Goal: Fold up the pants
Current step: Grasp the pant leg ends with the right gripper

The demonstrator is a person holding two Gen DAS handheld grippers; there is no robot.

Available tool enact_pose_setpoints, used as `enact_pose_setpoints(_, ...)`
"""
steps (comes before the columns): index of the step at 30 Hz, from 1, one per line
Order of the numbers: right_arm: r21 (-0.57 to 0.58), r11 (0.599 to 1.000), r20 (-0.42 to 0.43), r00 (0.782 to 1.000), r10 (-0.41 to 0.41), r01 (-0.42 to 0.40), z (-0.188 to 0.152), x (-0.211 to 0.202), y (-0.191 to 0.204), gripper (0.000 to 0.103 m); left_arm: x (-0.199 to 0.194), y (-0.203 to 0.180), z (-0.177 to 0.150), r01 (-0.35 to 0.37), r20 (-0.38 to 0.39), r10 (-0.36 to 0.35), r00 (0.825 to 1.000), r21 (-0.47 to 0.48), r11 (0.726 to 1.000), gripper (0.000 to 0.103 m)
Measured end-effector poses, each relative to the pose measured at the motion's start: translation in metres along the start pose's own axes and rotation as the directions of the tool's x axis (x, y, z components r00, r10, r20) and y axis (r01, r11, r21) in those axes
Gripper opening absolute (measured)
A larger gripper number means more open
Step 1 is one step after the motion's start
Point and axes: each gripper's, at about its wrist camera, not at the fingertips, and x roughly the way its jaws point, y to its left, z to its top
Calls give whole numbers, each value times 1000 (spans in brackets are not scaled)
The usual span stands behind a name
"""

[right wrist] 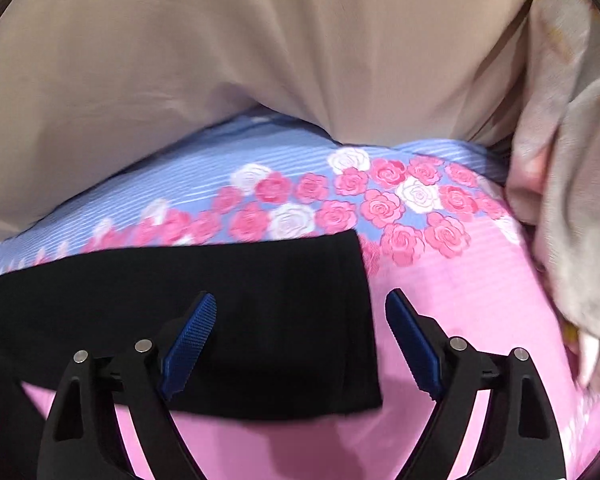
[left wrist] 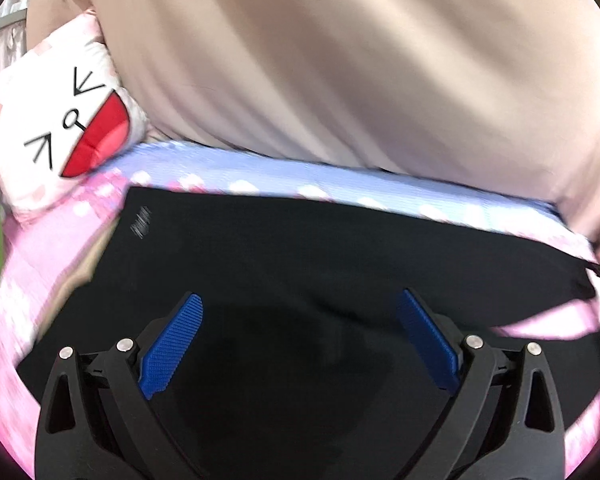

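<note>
Beige curtain fabric (right wrist: 180, 60) across back. Pink-and-blue rose-print bedsheet (right wrist: 460, 300) below it. Black pants (right wrist: 260, 300) flat on sheet, square end right in right wrist view; small grey logo (left wrist: 141, 222) near far-left corner. White cat-face cushion (left wrist: 60, 132) far left. Left gripper (left wrist: 300, 336) released above pants, nothing gripped. Right gripper (right wrist: 300, 340) likewise spread, empty.
</note>
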Motion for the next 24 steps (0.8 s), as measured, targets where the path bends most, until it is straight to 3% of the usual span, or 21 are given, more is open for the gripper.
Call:
enact_pose_setpoints(4,37,998,-63,997,44,-42,10,36,-8,87,47,51,47,-21,-65,17,998,-56,998,96)
enact_pose_setpoints(8,2,999,-62,997,46,-46,17,45,0,89,95,104,80,-119,-114,109,988,-85,989,96)
enact_pose_setpoints(11,-8,1000,-61,998,8,-8,19,50,5,88,137,140,92,-219,-170,207,964,-59,974,96)
enact_pose_setpoints(14,-21,999,-46,999,-25,24,19,51,13,69,180,173,94,-213,-275,172,946,-124,969,96)
enact_pose_setpoints(16,-1,1000,-33,999,-22,22,18,47,10,39,196,182,93,-218,-291,171,941,-138,966,94)
enact_pose_setpoints(19,38,999,-33,999,34,-32,17,44,6,17,212,195,93,-182,-312,116,943,-191,965,75)
enact_pose_setpoints(21,16,999,-32,999,30,-30,16,42,15,14,209,198,94,-158,-292,89,952,-219,963,55)
enact_pose_setpoints(22,10,1000,-27,999,23,-23,16,41,18,13,205,198,95,-172,-289,104,952,-222,960,21)
enact_pose_setpoints(23,8,1000,-14,1000,20,-20,16,38,21,13,201,200,97,-204,-291,136,947,-221,954,21)
enact_pose_setpoints(24,14,1000,-3,1000,20,-20,16,35,24,12,196,202,98,-194,-284,124,951,-234,953,21)
